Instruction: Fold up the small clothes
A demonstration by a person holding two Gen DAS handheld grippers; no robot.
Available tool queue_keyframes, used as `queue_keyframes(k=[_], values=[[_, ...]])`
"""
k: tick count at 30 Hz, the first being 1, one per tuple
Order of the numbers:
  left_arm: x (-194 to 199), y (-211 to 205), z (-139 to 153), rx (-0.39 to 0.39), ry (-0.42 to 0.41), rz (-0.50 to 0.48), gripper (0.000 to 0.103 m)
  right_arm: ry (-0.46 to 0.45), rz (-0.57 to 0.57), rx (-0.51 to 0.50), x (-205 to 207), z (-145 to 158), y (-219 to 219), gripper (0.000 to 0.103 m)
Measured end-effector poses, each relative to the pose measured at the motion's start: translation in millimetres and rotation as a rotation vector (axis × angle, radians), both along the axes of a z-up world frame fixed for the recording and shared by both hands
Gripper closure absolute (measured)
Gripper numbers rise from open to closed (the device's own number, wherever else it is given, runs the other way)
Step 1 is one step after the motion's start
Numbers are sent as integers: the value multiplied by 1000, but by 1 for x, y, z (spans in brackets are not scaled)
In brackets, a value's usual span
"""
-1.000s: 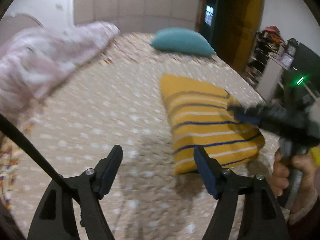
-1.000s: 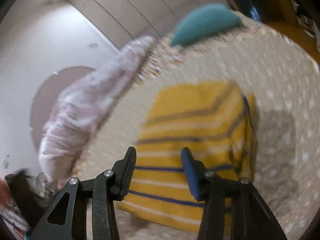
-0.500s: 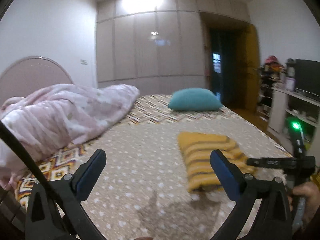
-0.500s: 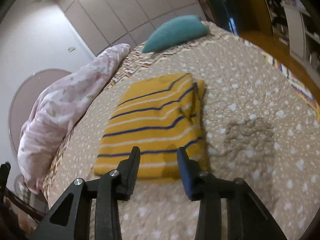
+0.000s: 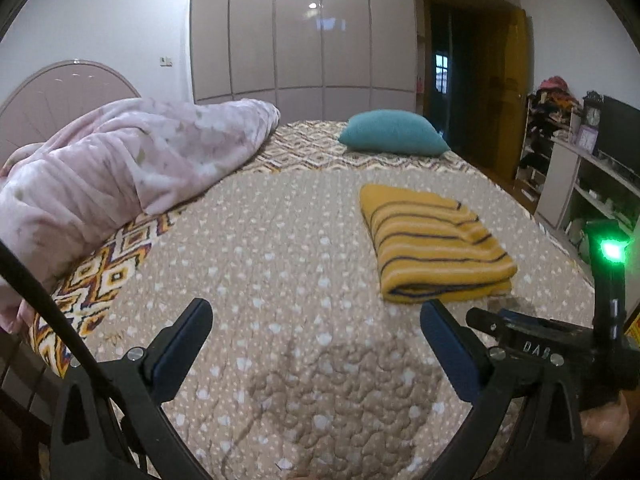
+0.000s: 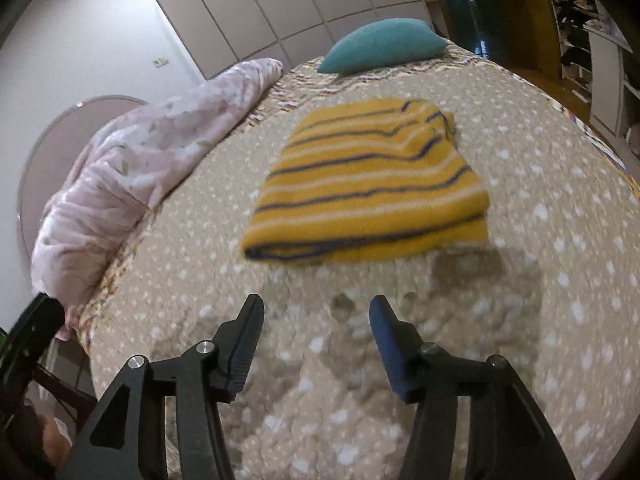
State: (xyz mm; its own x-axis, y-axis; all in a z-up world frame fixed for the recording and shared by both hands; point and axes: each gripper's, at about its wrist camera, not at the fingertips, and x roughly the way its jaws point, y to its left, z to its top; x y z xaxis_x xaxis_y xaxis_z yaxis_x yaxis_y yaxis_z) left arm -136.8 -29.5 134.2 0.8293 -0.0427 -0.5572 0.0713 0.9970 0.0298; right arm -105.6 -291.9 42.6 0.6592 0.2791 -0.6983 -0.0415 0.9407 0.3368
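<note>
The folded garment (image 5: 434, 246) lies on the bed (image 5: 280, 264), right of its middle. Behind the garment, at the far end of the bed, rests a pillow (image 5: 394, 133). Left of the garment, well apart from it, a blanket (image 5: 120, 164) is heaped along the bed's left side, before the headboard (image 5: 60, 92). Beyond the bed stands a wardrobe (image 5: 300, 28). Right of the garment, off the bed, stands a shelf unit (image 5: 580, 176). Both grippers hang before the garment, over the bed's near part: the left gripper (image 5: 316, 340) left of the right gripper (image 6: 316, 332).
</note>
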Motion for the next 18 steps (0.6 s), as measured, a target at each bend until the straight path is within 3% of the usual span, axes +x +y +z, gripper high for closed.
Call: queue_keyframes(k=[4, 10, 18], values=[[3, -7, -9, -5, 45, -24, 0, 28, -21, -77, -5, -11, 2, 43], [6, -15, -21, 14, 107, -35, 0, 40, -53, -101, -8, -17, -4, 43], [15, -12, -34, 16, 172, -27, 0, -59, -3, -69, 20, 19, 7, 43]])
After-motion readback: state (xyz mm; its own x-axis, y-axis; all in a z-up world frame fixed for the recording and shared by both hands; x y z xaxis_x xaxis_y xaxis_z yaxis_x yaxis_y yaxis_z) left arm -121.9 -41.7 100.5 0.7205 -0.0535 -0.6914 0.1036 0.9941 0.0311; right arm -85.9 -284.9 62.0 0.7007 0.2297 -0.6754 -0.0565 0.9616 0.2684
